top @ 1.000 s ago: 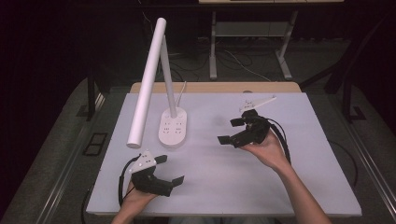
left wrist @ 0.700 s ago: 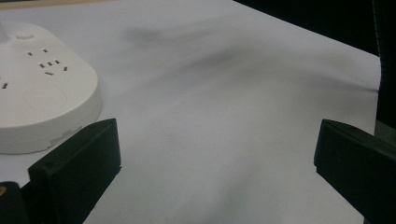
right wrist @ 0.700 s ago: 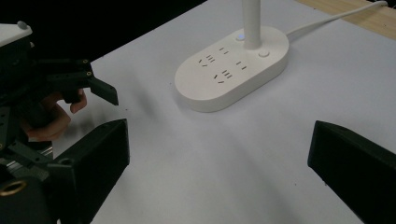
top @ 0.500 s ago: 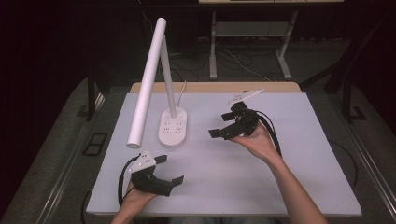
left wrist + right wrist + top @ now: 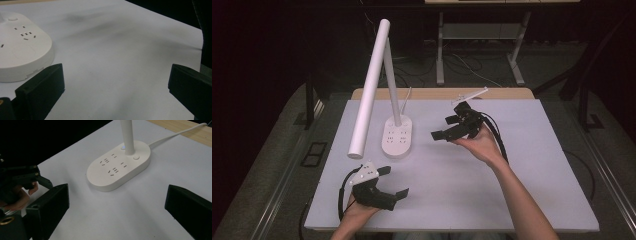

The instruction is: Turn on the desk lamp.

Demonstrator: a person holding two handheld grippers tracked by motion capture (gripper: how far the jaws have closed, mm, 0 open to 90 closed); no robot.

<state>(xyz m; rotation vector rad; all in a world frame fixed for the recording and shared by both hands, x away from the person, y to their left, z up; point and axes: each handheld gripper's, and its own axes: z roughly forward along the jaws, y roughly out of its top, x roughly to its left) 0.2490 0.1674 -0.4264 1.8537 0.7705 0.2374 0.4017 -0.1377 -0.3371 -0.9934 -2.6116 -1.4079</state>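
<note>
Right hand-held gripper [image 5: 447, 127] gapes near the lamp base [image 5: 397, 139] — apart, untouched.

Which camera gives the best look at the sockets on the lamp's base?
The right gripper view: the whole lamp base faces it, sockets and buttons plain. The left gripper view cuts the base off at its edge; the high view shows it small under the tube.

White lamp base [image 5: 118, 167] — between open tongs [image 5: 117, 202]
</note>
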